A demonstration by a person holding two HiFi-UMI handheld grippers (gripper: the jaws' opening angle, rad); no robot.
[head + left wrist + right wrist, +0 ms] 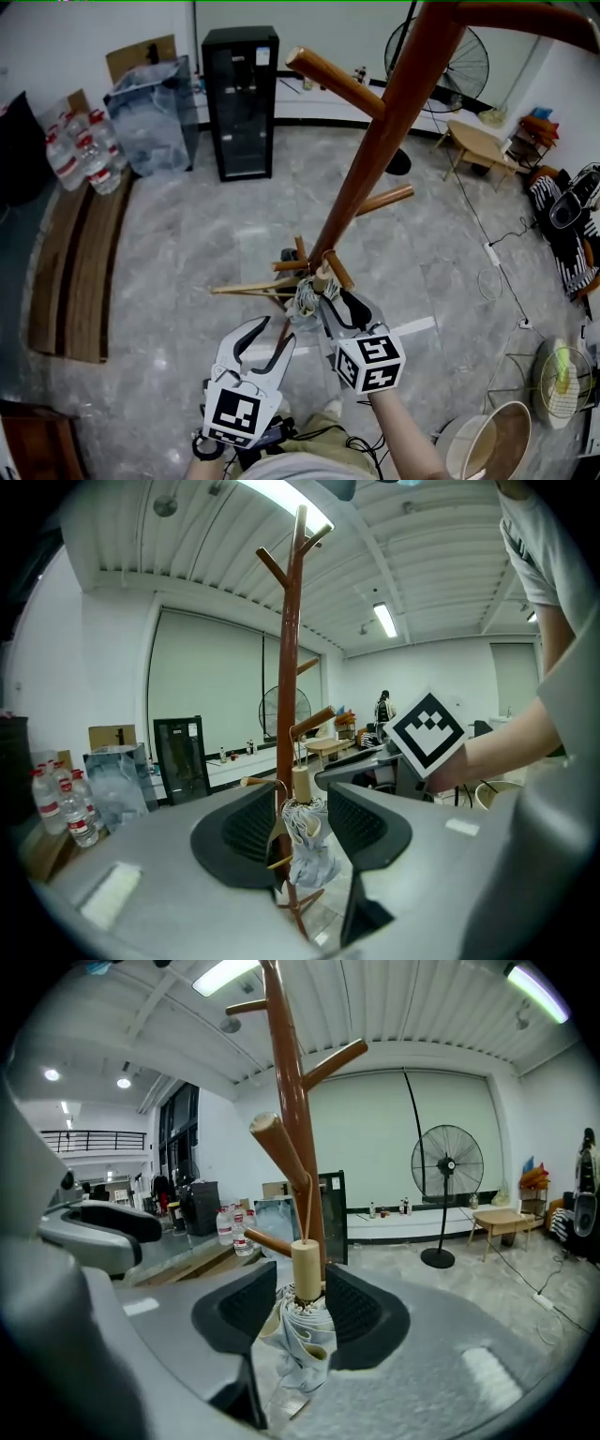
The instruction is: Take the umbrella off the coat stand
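A brown wooden coat stand [375,141] rises in front of me. A folded pale umbrella [305,300] with a light wooden handle [306,1269] hangs by a cord from one of the low pegs [337,270]. My right gripper [325,300] is open, its black pads either side of the umbrella's top [302,1335], below the handle. My left gripper [277,333] stands open just left of it and nearer me, with nothing between its jaws. In the left gripper view the umbrella [305,841] hangs beyond the jaws.
The stand's crossed feet [253,289] spread on the grey floor. Behind it stand a black glass cabinet [241,98], water bottles [80,150] and wooden planks [80,262] at the left. A fan [459,61], a small table [478,141] and a floor cable [492,253] lie to the right.
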